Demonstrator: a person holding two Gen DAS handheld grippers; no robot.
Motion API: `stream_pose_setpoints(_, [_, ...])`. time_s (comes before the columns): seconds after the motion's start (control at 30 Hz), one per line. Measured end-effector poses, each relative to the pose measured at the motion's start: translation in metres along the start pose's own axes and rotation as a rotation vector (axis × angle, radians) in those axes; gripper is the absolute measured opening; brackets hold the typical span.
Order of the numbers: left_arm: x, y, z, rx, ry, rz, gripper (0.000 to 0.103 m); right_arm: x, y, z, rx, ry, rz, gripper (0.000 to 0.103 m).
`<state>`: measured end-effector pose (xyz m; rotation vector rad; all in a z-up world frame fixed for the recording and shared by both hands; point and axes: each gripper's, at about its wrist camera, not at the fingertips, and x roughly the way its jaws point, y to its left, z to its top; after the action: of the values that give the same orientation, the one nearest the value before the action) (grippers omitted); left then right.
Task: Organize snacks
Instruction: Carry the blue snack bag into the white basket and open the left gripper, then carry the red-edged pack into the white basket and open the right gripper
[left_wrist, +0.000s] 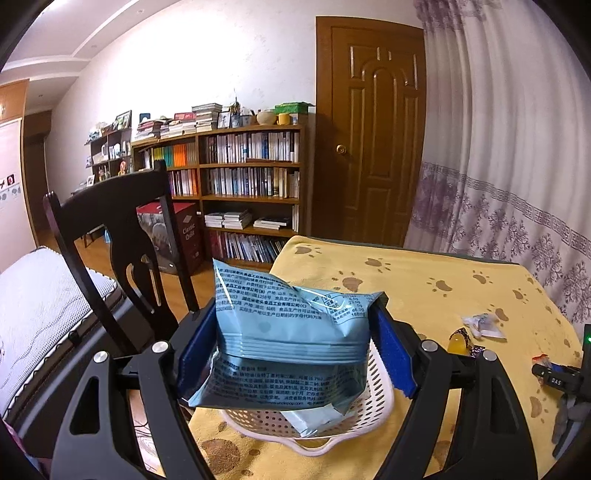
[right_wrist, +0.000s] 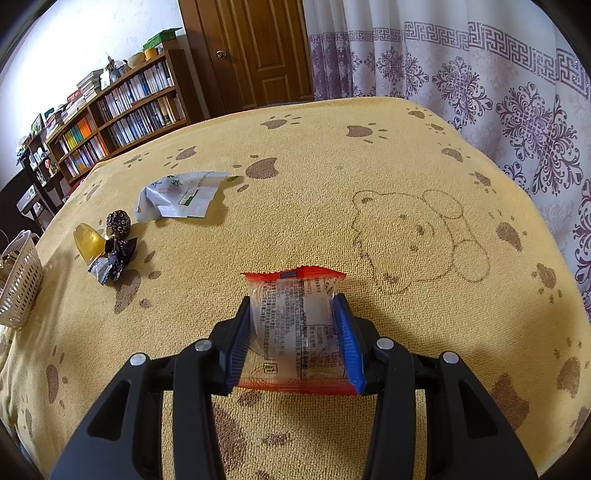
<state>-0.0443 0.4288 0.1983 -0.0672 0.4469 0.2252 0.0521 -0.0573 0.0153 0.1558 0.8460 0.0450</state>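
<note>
My left gripper (left_wrist: 295, 321) is shut on a light blue snack packet (left_wrist: 291, 332), held crumpled between the blue pads (left_wrist: 391, 343). It hangs just above a white slotted basket (left_wrist: 373, 402) at the table's left edge, where another pale blue packet (left_wrist: 314, 421) lies inside. My right gripper (right_wrist: 293, 301) is shut on a clear packet with red ends (right_wrist: 295, 325), low over the yellow paw-print cloth (right_wrist: 369, 155). I cannot tell whether it touches the cloth. Loose on the cloth lie a white-green packet (right_wrist: 177, 199), a yellow jelly (right_wrist: 88, 242) and dark wrapped candies (right_wrist: 116, 254).
The basket (right_wrist: 18, 280) shows at the far left of the right wrist view. A dark wooden chair (left_wrist: 122, 236) and a mattress (left_wrist: 37, 306) stand left of the table. A bookshelf (left_wrist: 251, 177), a brown door (left_wrist: 376, 129) and a curtain (left_wrist: 517, 147) lie beyond.
</note>
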Motion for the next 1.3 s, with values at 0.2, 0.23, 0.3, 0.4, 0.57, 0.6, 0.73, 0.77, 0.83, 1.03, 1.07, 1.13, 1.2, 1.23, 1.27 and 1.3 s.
stream_pose_setpoints(0.2, [0.015, 0.0, -0.003, -0.012, 0.044, 0.023, 0.093, 0.0, -0.001, 0.0, 0.001, -0.001, 0.002, 0.044])
stream_pose_setpoints(0.23, [0.016, 0.001, -0.002, -0.02, 0.046, 0.028, 0.094, 0.0, -0.001, 0.0, 0.002, -0.001, 0.002, 0.044])
stream_pose_setpoints(0.3, [0.016, 0.003, -0.002, -0.026, 0.047, 0.029, 0.094, 0.0, -0.001, 0.0, 0.001, -0.001, 0.002, 0.044])
stream_pose_setpoints(0.4, [0.012, 0.006, -0.002, -0.033, 0.035, 0.039, 0.096, 0.0, -0.001, 0.0, 0.001, -0.001, 0.002, 0.044])
stream_pose_setpoints(0.57, [0.007, 0.011, 0.001, -0.057, 0.017, 0.049, 0.098, 0.0, -0.001, 0.0, 0.001, -0.001, 0.002, 0.044])
stream_pose_setpoints(0.6, [0.006, 0.013, 0.002, -0.065, 0.014, 0.05, 0.099, 0.0, -0.001, 0.0, 0.001, -0.001, 0.002, 0.044])
stream_pose_setpoints(0.73, [0.004, 0.015, 0.002, -0.084, 0.014, 0.054, 0.1, 0.0, -0.001, 0.0, 0.002, -0.001, 0.002, 0.044])
stream_pose_setpoints(0.77, [0.005, 0.016, 0.003, -0.09, 0.018, 0.054, 0.1, 0.0, -0.001, 0.0, 0.002, -0.001, 0.002, 0.044])
stream_pose_setpoints(0.83, [0.006, 0.018, 0.003, -0.096, 0.022, 0.056, 0.1, 0.0, -0.001, 0.0, 0.002, -0.001, 0.002, 0.044])
stream_pose_setpoints(1.03, [0.004, 0.023, 0.003, -0.123, 0.019, 0.066, 0.1, 0.0, -0.001, 0.0, 0.002, -0.001, 0.002, 0.044])
stream_pose_setpoints(1.07, [0.003, 0.024, 0.003, -0.126, 0.019, 0.066, 0.1, 0.0, -0.001, 0.0, 0.001, -0.001, 0.002, 0.044])
stream_pose_setpoints(1.13, [0.003, 0.025, 0.003, -0.133, 0.018, 0.064, 0.1, 0.0, -0.001, 0.0, 0.001, -0.001, 0.002, 0.044])
stream_pose_setpoints(1.2, [0.002, 0.025, 0.003, -0.131, 0.015, 0.064, 0.1, 0.0, -0.001, 0.0, 0.001, -0.001, 0.001, 0.044])
stream_pose_setpoints(1.23, [0.003, 0.025, 0.003, -0.13, 0.016, 0.066, 0.1, 0.0, -0.001, 0.0, 0.001, -0.002, 0.0, 0.044])
stream_pose_setpoints(1.27, [0.002, 0.025, 0.003, -0.13, 0.013, 0.068, 0.1, -0.001, -0.002, 0.0, 0.002, -0.004, -0.001, 0.043])
stream_pose_setpoints(1.3, [0.002, 0.025, 0.004, -0.13, 0.011, 0.068, 0.1, -0.001, -0.002, 0.0, 0.004, -0.005, -0.002, 0.043])
